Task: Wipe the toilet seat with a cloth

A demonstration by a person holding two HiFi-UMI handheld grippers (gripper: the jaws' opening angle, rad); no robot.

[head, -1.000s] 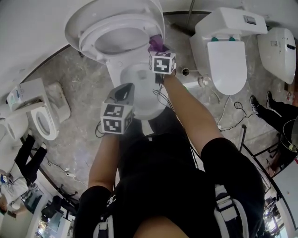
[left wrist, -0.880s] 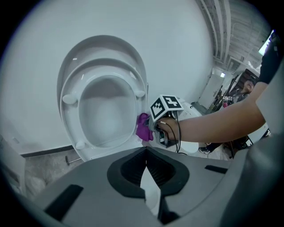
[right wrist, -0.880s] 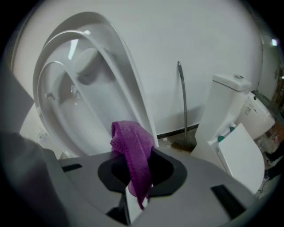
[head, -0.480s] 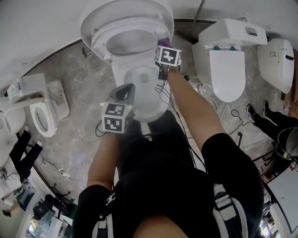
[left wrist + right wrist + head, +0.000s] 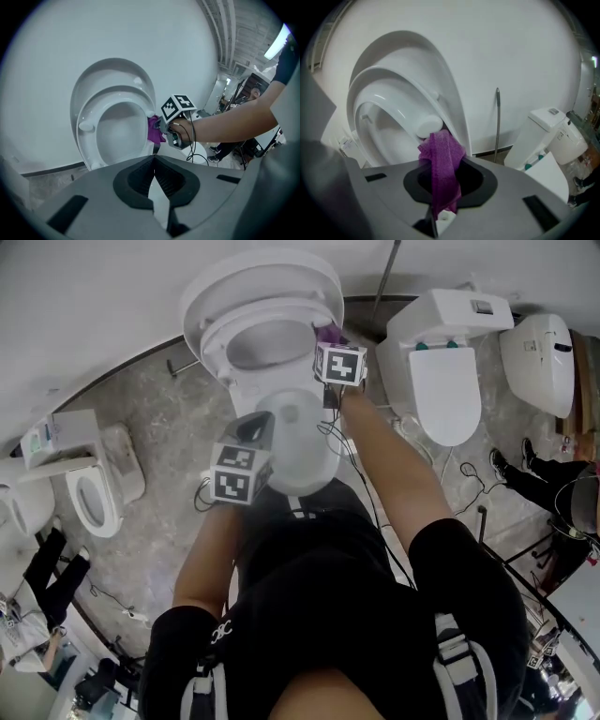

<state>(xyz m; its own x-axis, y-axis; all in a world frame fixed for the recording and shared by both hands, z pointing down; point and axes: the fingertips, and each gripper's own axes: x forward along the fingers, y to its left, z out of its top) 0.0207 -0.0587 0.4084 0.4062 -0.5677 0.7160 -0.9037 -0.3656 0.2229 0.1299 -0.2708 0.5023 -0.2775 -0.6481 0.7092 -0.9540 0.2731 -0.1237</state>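
The white toilet's seat (image 5: 246, 332) and lid (image 5: 264, 273) stand raised against the wall. My right gripper (image 5: 330, 345) is shut on a purple cloth (image 5: 328, 332), which it holds at the seat's right edge. In the right gripper view the cloth (image 5: 440, 161) hangs through the gripper (image 5: 443, 185) and touches the seat (image 5: 389, 110) beside a round bumper (image 5: 429, 126). My left gripper (image 5: 253, 427) hovers over the bowl (image 5: 295, 442), shut and empty. In the left gripper view its gripper (image 5: 153, 161) points at the seat (image 5: 89, 126), with the cloth (image 5: 153, 130) beyond it.
A second white toilet (image 5: 448, 362) stands to the right and a third fixture (image 5: 544, 352) further right. A small toilet (image 5: 89, 484) sits at the left. A metal pipe (image 5: 384, 277) leans on the wall. Cables (image 5: 469, 474) lie on the stone floor. A person's legs (image 5: 530, 474) show at the right.
The head view has shifted a little, so the toilet sits further right in the frame. Both grippers keep their places relative to the toilet, the right one still holding the cloth at the seat.
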